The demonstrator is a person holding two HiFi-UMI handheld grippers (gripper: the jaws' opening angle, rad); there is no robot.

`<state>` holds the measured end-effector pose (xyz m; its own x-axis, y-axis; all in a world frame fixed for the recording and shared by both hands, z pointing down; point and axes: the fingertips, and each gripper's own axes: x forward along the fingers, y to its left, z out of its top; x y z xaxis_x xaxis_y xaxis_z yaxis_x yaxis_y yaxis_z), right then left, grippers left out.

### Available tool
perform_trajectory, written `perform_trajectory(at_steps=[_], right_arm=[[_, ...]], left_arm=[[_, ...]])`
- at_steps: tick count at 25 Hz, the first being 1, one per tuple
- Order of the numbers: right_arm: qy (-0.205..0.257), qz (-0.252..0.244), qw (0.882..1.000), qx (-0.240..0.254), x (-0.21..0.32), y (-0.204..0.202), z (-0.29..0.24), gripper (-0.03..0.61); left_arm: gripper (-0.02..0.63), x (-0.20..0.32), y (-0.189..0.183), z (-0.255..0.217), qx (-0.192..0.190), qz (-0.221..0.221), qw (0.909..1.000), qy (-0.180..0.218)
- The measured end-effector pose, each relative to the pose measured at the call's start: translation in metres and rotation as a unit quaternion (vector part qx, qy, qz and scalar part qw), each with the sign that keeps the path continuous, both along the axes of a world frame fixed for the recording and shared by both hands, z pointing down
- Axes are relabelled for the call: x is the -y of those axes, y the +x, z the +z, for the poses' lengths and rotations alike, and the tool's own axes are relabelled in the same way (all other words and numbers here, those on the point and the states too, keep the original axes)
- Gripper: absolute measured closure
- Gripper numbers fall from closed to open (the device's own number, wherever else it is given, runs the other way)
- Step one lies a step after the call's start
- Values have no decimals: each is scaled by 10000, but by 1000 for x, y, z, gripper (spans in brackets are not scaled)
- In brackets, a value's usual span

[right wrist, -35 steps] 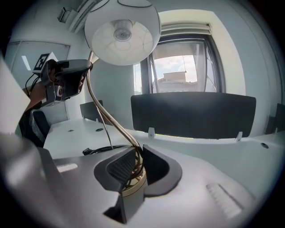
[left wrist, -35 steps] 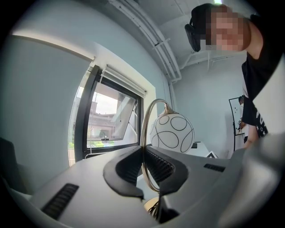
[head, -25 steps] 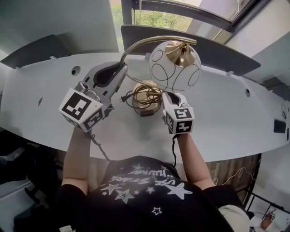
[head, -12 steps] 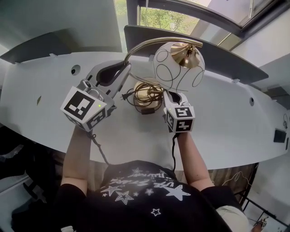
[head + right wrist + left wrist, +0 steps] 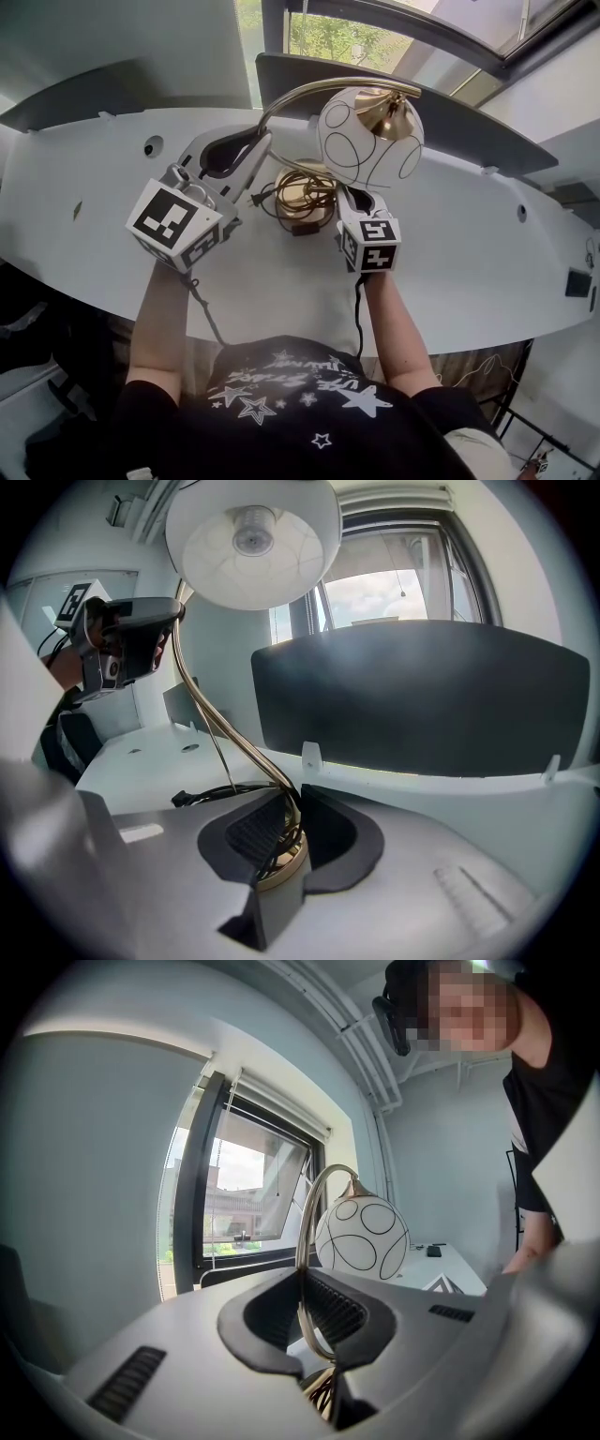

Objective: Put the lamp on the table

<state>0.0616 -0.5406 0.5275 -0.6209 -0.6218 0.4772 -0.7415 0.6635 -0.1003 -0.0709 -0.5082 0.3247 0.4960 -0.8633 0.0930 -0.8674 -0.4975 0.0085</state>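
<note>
**Left gripper** (image 5: 251,155): jaws clamped on the lamp's brass stem (image 5: 302,1241), low on its arc. The stem stands upright btwn the pads, then bends over above the jaws toward the shade (image 5: 367,141). Gripper lies approx. level.

**Right gripper** (image 5: 352,199): jaws clamped on the lamp's foot, angled down. The round brass base (image 5: 281,864) sits btwn the pads w/ loops of dark cord (image 5: 220,792) caught round it. The stem leaves the jaws up and to the left. The white globe shade hangs directly above and just beyond the jaw tips, open side down, bulb visible inside.

**Lamp:** held at two pts, stem on the left and base on the right. The base is low over the white bench (image 5: 450,253), btwn the two sets of jaws. Contact btwn base and bench can't be confirmed, as the underside is hidden by the right jaws. The cord's free end w/ plug lies on the bench left of the right jaws.

**Surroundings:** dark panel (image 5: 412,696) stands beyond both jaws at the bench's far edge, w/ a window (image 5: 323,39) behind it.
</note>
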Motion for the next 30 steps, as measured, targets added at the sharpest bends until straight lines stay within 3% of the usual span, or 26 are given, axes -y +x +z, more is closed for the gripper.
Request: perform_trajectory(at_steps=[24, 30], right_arm=[[-44, -54, 9998, -168, -1, -1, 12, 532], [-177, -67, 9998, -4, 0, 0, 15, 528]], left_arm=[[583, 4, -2, 12, 165, -19, 9998, -82], [583, 1, -1, 14, 150, -113, 9998, -43]])
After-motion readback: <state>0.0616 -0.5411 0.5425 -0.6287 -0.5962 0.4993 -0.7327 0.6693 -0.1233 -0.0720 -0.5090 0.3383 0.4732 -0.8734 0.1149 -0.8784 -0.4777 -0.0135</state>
